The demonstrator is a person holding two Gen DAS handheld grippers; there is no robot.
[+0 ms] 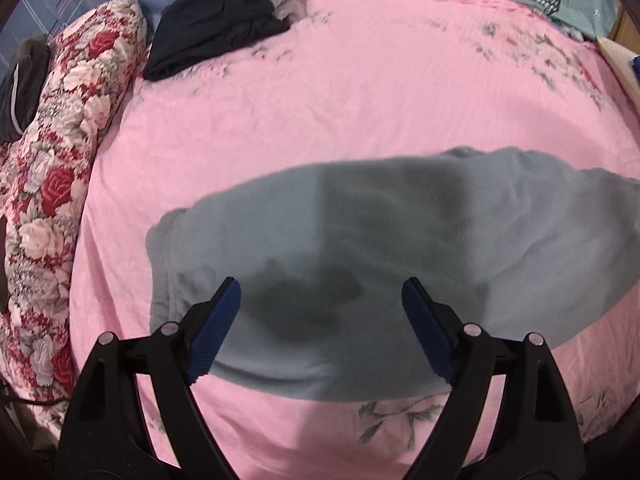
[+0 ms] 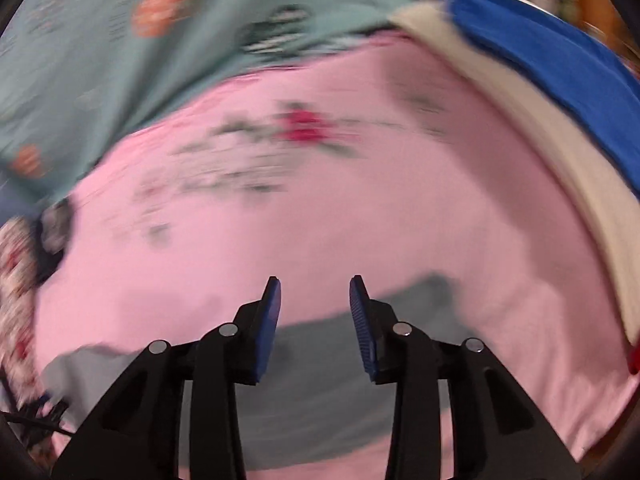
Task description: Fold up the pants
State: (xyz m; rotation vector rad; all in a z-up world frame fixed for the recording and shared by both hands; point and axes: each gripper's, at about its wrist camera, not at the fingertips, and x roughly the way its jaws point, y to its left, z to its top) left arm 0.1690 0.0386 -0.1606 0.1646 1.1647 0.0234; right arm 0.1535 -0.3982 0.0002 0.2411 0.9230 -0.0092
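**Grey pants lie folded, both claws let go**

Grey fabric, the pants rest as a flattened oblong on the pink bedsheet, seemingly folded at least once (layers hard to count). The left gripper hovers above them, spread wide and empty. The right gripper is partly parted, holding nothing. Perhaps one more fold remains.

Pink sheet lies open; floral quilt blocks the left.
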